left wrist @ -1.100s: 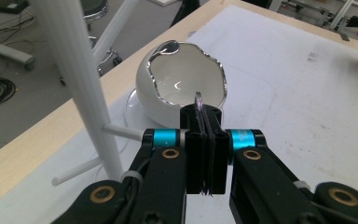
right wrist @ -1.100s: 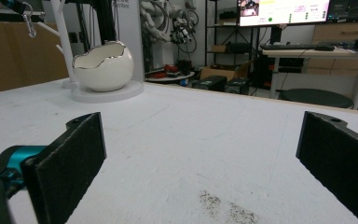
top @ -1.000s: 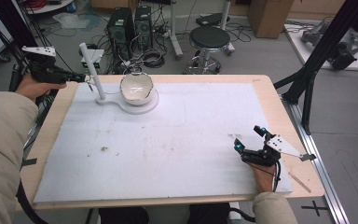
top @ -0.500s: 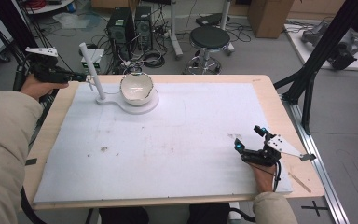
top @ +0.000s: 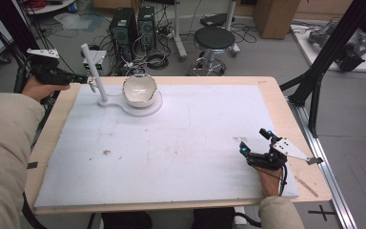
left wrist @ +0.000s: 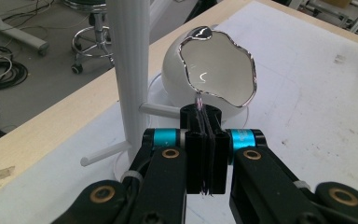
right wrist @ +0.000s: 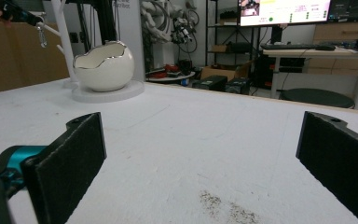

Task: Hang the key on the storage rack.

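A white stand has an upright post (top: 95, 71) (left wrist: 130, 70) (right wrist: 65, 37) with short side pegs (left wrist: 161, 110). A white egg-shaped bowl (top: 139, 89) (left wrist: 214, 65) (right wrist: 105, 65) with a silver jagged rim sits on its round base (top: 145, 109) at the table's far left. My left gripper (top: 86, 78) (left wrist: 200, 114) (right wrist: 28, 17) is level beside the post, shut on a thin cord (left wrist: 198, 99). A small metal piece (right wrist: 42, 35) dangles below it. My right gripper (top: 253, 141) (right wrist: 200, 140) rests low at the near right, open, with nothing between its jaws.
A white foam sheet (top: 181, 143) with dirt specks (right wrist: 223, 205) covers the wooden table (top: 286, 114). A black frame leg (top: 314, 90) stands off the right edge. A stool (top: 214, 38) and computer towers (top: 128, 24) stand beyond the far edge.
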